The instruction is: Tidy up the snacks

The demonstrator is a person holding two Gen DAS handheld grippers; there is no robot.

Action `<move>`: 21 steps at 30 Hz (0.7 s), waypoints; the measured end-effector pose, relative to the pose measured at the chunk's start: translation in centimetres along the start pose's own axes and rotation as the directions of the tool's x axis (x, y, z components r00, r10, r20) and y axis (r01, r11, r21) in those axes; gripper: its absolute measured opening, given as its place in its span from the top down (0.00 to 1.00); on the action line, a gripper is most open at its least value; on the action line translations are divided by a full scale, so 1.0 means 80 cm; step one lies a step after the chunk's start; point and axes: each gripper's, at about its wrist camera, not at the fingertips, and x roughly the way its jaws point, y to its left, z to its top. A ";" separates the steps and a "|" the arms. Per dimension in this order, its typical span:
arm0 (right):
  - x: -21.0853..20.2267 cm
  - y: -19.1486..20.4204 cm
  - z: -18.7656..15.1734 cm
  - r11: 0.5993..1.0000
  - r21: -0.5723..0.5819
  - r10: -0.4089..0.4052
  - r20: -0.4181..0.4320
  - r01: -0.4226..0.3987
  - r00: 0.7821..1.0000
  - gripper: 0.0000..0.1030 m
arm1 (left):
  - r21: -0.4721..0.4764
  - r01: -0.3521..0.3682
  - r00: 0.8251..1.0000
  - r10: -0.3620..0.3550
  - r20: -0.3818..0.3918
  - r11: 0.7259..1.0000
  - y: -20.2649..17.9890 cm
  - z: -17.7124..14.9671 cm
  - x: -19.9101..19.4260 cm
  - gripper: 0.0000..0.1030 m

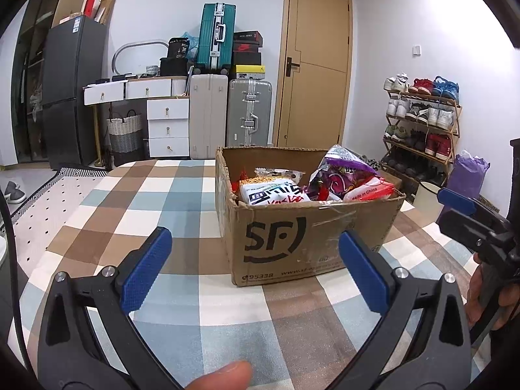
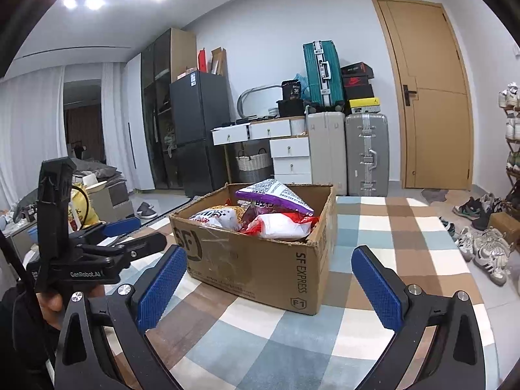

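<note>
Cardboard box (image 1: 308, 224) w/ SF logo: sits open-topped on the checked tablecloth (image 1: 162, 195), toward the table's far edge, tape across its near wall. Inside, piled above the rim: a purple snack bag (image 1: 341, 169) on top, a white noodle pack (image 1: 273, 191) at the left, a red-and-white pack (image 1: 370, 190) at the right. Your left gripper (image 1: 255, 268) hangs over the cloth just short of the box, blue pads wide apart, nothing between them. Your right gripper (image 2: 269, 282) is likewise spread and empty, facing the box's corner from the near side. Both stand apart from the cardboard. Bkgd: suitcases (image 1: 227, 117), a wooden door (image 1: 315, 65), a shoe rack (image 1: 422, 120) and a dark fridge (image 1: 71, 91).
</note>
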 end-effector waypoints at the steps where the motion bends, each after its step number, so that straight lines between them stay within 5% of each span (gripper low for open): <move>1: 0.003 0.002 0.000 1.000 -0.007 -0.004 -0.010 0.004 1.000 0.00 | 0.000 -0.001 1.000 0.001 -0.002 1.000 0.000 0.000 0.001 0.01; 21: 0.007 0.014 -0.004 0.998 -0.064 -0.015 -0.008 0.015 1.000 0.00 | -0.011 -0.005 1.000 0.005 -0.008 1.000 0.007 -0.003 0.008 0.01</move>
